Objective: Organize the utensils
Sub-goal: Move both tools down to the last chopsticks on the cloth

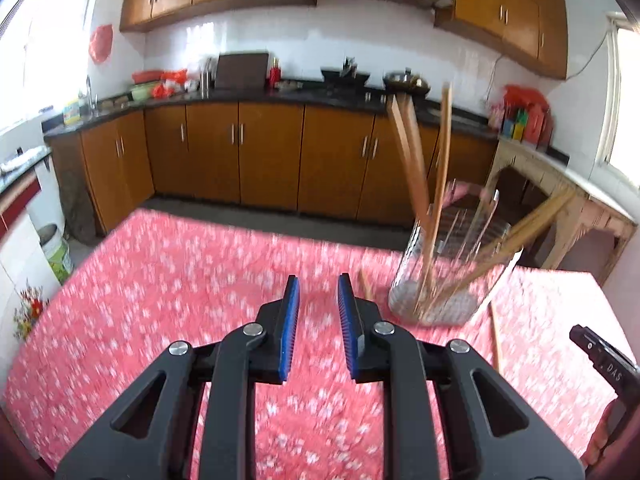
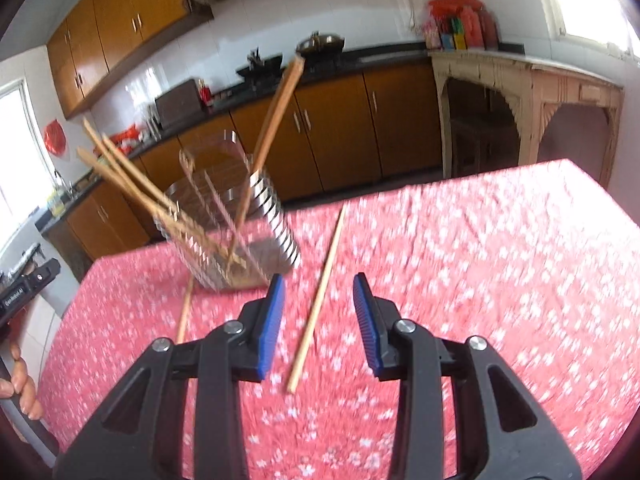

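Hovering with jaws apart, the right gripper (image 2: 318,312) straddles a loose chopstick (image 2: 318,300) on the tablecloth (image 2: 480,260); the left gripper (image 1: 318,312) (also parted, empty) faces the wire holder (image 1: 448,272).

The holder (image 2: 236,236) is shiny wire metal, its bands bright and mirror-like. The chopsticks (image 2: 316,300) are pale, matt wood — plain and unvarnished by the look. The tablecloth (image 2: 460,280) is a red floral sheet, slightly wrinkled; cloth or plastic, hard to tell. The gripper (image 2: 318,290) is matt black plastic with ribbed blue pads (image 2: 270,320) — rubbery-looking.
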Available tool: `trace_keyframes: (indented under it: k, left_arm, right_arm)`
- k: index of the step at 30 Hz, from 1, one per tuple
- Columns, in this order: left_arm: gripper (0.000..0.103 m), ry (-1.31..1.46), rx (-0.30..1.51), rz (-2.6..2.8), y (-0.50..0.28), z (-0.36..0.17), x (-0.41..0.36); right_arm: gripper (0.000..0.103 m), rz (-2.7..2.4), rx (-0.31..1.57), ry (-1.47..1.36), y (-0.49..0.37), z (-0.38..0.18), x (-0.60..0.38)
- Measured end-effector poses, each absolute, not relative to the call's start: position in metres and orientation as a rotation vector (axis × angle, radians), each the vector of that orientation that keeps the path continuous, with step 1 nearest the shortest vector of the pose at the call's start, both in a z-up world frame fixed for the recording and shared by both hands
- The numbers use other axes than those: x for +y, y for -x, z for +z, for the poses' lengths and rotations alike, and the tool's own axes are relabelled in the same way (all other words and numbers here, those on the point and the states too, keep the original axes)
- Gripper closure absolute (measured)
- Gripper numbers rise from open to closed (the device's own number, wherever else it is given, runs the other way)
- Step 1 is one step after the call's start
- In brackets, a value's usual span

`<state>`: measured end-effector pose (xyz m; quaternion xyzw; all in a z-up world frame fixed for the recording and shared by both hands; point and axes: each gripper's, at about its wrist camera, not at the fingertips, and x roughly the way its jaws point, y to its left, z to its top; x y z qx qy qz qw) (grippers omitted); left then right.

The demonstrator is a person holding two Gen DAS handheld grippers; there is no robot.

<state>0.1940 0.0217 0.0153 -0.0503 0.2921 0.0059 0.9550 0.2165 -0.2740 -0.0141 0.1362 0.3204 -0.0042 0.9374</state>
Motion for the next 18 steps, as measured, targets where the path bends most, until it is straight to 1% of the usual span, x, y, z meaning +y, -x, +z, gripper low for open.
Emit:
trace_keyframes:
  k: [6, 9, 16, 18]
  left_arm:
    - [0.083, 0.101, 0.694, -0.014, -0.197, -0.035, 0.014]
    - [0.083, 0.107, 0.736, -0.044, -0.199, -0.052, 0.007]
    - [0.083, 0.078, 0.789, -0.086, -0.200, -0.072, -0.008]
    - [0.083, 0.094, 0.809, -0.107, -0.201, -0.075, -0.012]
  right_arm:
    - [0.067, 0.013, 0.751, -0.241, -0.224, -0.052, -0.252]
    - [0.067, 0.017, 0.796, -0.225, -0.231, -0.065, -0.242]
    - [0.067, 0.006, 0.861, -0.160, -0.245, -0.088, -0.223]
    - [0.071, 0.000, 0.882, -0.152, -0.247, -0.095, -0.223]
